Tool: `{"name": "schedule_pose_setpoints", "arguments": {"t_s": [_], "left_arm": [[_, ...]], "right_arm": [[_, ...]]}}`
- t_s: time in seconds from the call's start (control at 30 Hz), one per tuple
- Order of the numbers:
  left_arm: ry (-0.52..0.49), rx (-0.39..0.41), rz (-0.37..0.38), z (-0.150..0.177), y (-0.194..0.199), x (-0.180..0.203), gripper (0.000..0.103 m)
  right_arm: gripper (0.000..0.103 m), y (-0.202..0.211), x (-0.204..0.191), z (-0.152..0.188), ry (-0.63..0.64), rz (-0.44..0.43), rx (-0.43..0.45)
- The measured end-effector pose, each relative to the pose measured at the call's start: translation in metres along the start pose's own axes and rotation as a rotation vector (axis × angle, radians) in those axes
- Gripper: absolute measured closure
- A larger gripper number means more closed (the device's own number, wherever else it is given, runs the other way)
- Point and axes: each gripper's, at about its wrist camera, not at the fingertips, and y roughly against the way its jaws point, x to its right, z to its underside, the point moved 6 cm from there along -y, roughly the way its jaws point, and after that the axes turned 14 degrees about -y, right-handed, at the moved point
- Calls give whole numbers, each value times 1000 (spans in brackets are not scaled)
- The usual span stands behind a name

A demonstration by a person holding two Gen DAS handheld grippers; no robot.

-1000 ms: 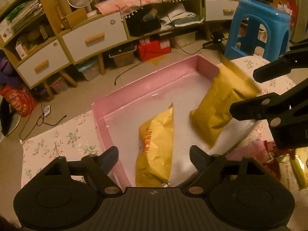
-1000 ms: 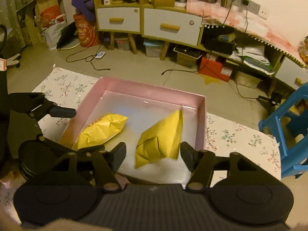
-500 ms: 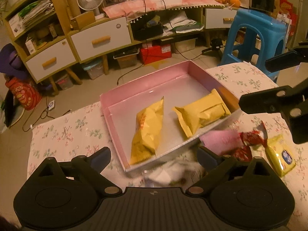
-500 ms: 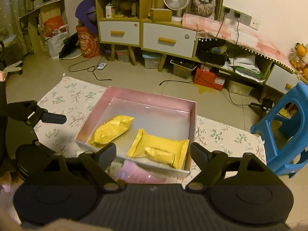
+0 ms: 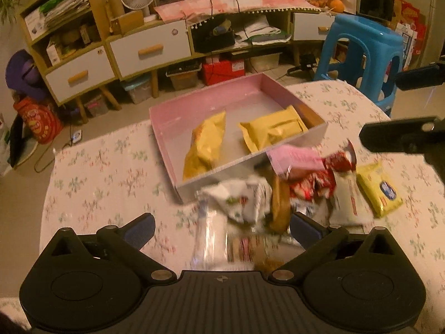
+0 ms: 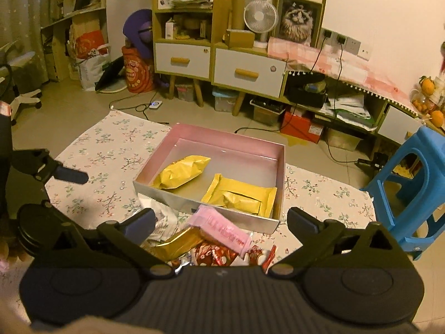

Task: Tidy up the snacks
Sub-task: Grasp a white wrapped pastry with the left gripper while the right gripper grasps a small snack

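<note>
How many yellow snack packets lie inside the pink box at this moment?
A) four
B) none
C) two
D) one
C: inside the pink box lie two yellow packets, a puffy one on its left side and a flat one on its right; the other snacks are heaped on the tablecloth outside its near wall.

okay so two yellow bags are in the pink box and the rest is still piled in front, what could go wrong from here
The loose snack pile overlaps heavily, so the open left gripper may pinch two wrappers at once. The pink packet lies against the pink box front wall, so a grab there might nudge the box. Both yellow bags fill the near half, so added snacks may stack.
</note>
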Motion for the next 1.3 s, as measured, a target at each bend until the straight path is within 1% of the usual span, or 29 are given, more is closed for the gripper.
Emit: {"name": "schedule_pose_setpoints", "arguments": {"t_s": [0.23,0.37,0.5,0.57,0.7,0.83,0.93,1.03,1.1,1.13,1.23,1.3], "left_arm": [[36,-19,-9,31,7,1,0],[64,-3,-5,44,9,-1,0],[90,17,16,57,6,-3,0],[108,42,26,66,6,-5,0],[125,83,75,78,3,-5,0],[148,111,117,88,0,-7,2],[164,113,152,94,-3,-8,2],[175,86,187,100,-12,-7,7],[173,66,196,102,-17,-5,13],[171,58,201,103,-19,-3,15],[175,48,211,103,-22,-1,23],[186,45,218,102,-24,0,32]], "right_arm": [[0,1,-3,26,-23,-26,-12],[0,-2,-8,41,-35,-37,-16],[0,-7,-13,55,-48,-93,4],[0,-9,-18,63,-25,-134,6],[0,-13,-31,78,42,-224,16],[1,-19,-45,93,124,-289,-12],[6,-24,-54,104,203,-318,-39],[14,-32,-59,116,257,-313,-75],[20,-37,-62,122,282,-312,-102],[21,-40,-63,124,298,-300,-112],[26,-48,-64,129,331,-267,-115],[32,-52,-65,133,343,-255,-123]]}}
